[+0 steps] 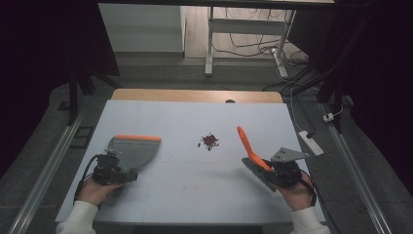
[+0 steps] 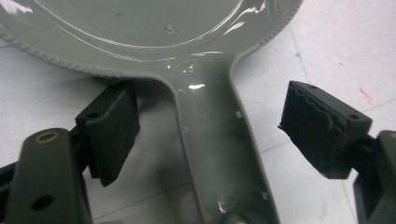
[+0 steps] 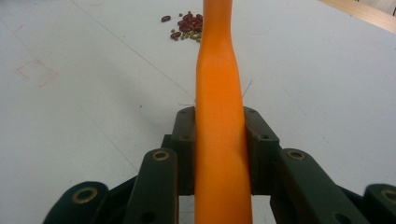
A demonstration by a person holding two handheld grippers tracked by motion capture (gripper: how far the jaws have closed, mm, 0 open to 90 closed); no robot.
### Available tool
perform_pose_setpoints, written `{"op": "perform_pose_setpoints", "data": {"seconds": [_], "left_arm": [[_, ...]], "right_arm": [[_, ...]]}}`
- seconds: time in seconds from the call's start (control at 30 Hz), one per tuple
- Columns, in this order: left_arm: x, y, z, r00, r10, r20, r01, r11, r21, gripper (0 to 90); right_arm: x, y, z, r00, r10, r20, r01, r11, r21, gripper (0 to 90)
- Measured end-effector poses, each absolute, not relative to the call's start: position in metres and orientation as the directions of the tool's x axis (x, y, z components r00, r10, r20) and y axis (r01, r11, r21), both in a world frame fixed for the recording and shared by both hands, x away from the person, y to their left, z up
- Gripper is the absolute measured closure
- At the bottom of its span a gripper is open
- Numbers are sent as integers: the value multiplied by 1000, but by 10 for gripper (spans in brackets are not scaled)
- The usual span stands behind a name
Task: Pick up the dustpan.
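Right gripper view: we see the right gripper (image 3: 219, 144) pinching the orange brush handle (image 3: 218, 135), so the brush (image 1: 253, 155) is in hand. The left gripper (image 2: 210, 135) stands spread, pads (image 2: 114, 128) on either side of the dustpan (image 1: 132, 149) handle, not yet pressing. Beans (image 1: 209, 141) lie unswept, ahead of both grippers, between them. We judge that the grip and the sweeping are left.
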State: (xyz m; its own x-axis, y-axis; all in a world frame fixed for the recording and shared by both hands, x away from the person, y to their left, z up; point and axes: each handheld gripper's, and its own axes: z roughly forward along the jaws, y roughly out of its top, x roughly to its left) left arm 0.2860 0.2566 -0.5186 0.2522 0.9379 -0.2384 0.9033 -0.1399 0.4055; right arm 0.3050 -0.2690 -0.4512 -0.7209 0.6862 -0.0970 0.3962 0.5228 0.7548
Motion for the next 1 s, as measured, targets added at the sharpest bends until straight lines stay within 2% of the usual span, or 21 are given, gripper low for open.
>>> {"op": "perform_pose_setpoints", "data": {"seconds": [0.5, 0.6, 0.8, 1.0], "left_arm": [[289, 262, -524, 232, 938, -257, 898, -105, 427, 362], [289, 263, -524, 227, 940, -256, 897, -99, 431, 430], [288, 264, -522, 237, 935, -265, 892, -100, 442, 492], [287, 269, -522, 228, 938, -263, 887, -88, 453, 595]], "right_arm": [[305, -271, -451, -712, 695, -98, 403, 520, 753, 699], [306, -271, -451, -710, 697, -97, 405, 517, 754, 699], [305, -271, -451, -711, 696, -98, 403, 518, 754, 699], [306, -271, -451, -712, 696, -98, 404, 520, 753, 699]]}}
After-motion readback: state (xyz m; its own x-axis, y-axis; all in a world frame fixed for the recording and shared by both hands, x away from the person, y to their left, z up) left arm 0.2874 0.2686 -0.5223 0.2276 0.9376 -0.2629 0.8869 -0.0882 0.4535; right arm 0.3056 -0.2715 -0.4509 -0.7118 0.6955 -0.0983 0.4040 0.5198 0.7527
